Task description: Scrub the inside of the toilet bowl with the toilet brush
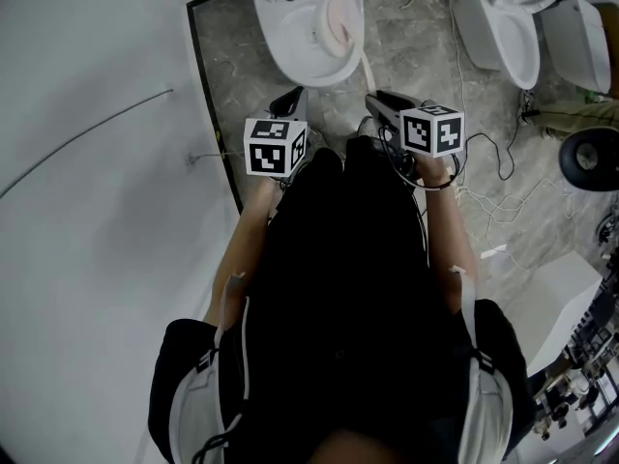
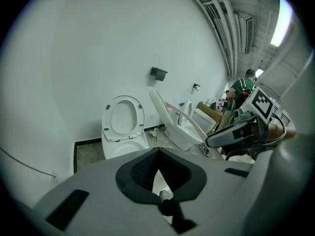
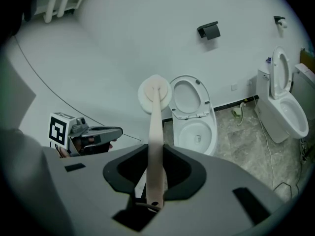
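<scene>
The white toilet [image 1: 308, 22] stands straight ahead with seat and lid raised [image 3: 191, 98], its bowl [image 3: 197, 132] open. My right gripper [image 1: 387, 106] [image 3: 155, 154] is shut on the pale handle [image 3: 153, 146] of the toilet brush. The round whitish brush head [image 3: 155, 93] sticks out in front of it. From the head view the brush head [image 1: 338, 22] lies over the bowl's right side; whether it touches is unclear. My left gripper [image 1: 287, 100] [image 2: 157, 154] is beside the right one, shut with nothing between its pads.
A second toilet [image 1: 517, 27] [image 3: 283, 107] stands to the right. Cables [image 1: 484, 191] trail over the marbled floor, near a black round object [image 1: 592, 158]. A white wall [image 1: 97, 162] runs along the left. A black holder [image 3: 209, 30] is on the back wall.
</scene>
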The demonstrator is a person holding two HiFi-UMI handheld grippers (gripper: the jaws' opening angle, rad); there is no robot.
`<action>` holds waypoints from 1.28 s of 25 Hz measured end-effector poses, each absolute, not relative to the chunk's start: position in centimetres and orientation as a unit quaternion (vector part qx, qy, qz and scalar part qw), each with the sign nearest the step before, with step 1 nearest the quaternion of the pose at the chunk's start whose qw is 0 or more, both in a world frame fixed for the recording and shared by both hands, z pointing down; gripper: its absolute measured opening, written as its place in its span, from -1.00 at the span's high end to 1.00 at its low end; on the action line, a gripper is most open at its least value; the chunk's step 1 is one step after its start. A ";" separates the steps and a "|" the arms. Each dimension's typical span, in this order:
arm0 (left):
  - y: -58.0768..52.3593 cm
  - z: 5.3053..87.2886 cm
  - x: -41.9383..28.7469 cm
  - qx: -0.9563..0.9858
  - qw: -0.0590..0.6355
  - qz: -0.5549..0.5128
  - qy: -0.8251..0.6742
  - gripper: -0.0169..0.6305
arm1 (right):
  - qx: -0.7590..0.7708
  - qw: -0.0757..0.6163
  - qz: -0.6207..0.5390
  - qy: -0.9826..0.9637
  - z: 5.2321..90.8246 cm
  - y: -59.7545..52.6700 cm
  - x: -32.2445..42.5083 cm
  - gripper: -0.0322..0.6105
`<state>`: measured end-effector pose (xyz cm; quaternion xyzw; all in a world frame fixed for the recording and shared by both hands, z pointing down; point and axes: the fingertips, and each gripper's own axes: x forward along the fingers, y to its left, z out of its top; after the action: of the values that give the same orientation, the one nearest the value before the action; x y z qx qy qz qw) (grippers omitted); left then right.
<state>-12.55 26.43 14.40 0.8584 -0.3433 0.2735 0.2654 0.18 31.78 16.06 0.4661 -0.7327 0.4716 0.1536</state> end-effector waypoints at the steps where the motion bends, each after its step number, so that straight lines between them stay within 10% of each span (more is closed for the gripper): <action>1: 26.7 14.5 -12.6 0.862 0.265 0.276 -0.334 0.91 | 0.465 0.153 0.473 -0.732 16.2 31.9 -0.1 0.58; 32: 16.2 19.4 -4.8 0.844 0.350 0.277 -0.297 0.92 | 0.374 0.235 0.418 -0.794 19.5 18.0 5.5 0.58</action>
<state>-4.83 16.18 19.36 0.8442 -0.2972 0.2769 0.3498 5.48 17.98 19.53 0.3739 -0.7941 0.4178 0.2346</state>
